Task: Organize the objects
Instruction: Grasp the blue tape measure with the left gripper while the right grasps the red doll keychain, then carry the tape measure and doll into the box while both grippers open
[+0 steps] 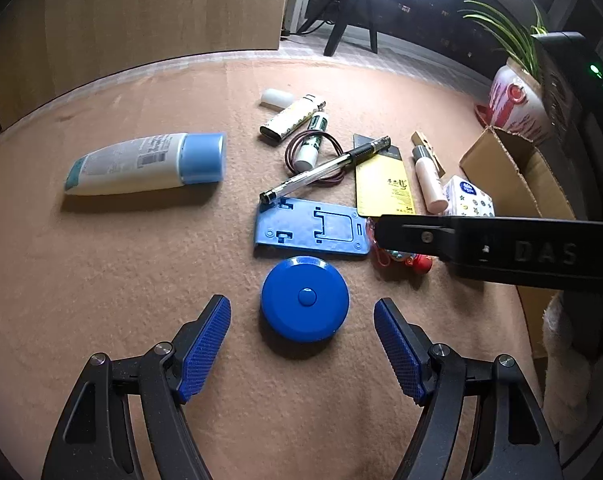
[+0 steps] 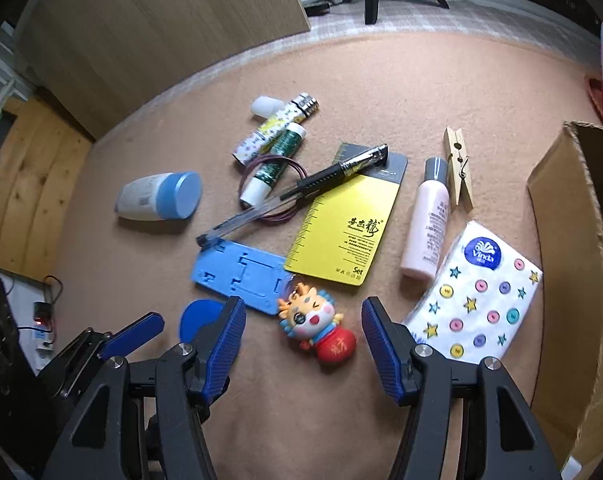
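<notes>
On the table (image 2: 421, 80), the bottle (image 1: 145, 164) is lying alone toward the left edge, well apart from the cluster at the middle. There the pen (image 2: 301, 188) is lying across the card (image 2: 341, 232), with the phone stand (image 2: 237, 272) just before them. The tissue pack (image 2: 481, 296) is resting near the right edge, beside the cardboard box (image 2: 569, 240).

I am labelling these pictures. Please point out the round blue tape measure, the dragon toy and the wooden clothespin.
round blue tape measure (image 1: 304, 299): left wrist view, on its centre button.
dragon toy (image 2: 310, 314): right wrist view, on its face.
wooden clothespin (image 2: 458, 168): right wrist view, near its metal spring.
</notes>
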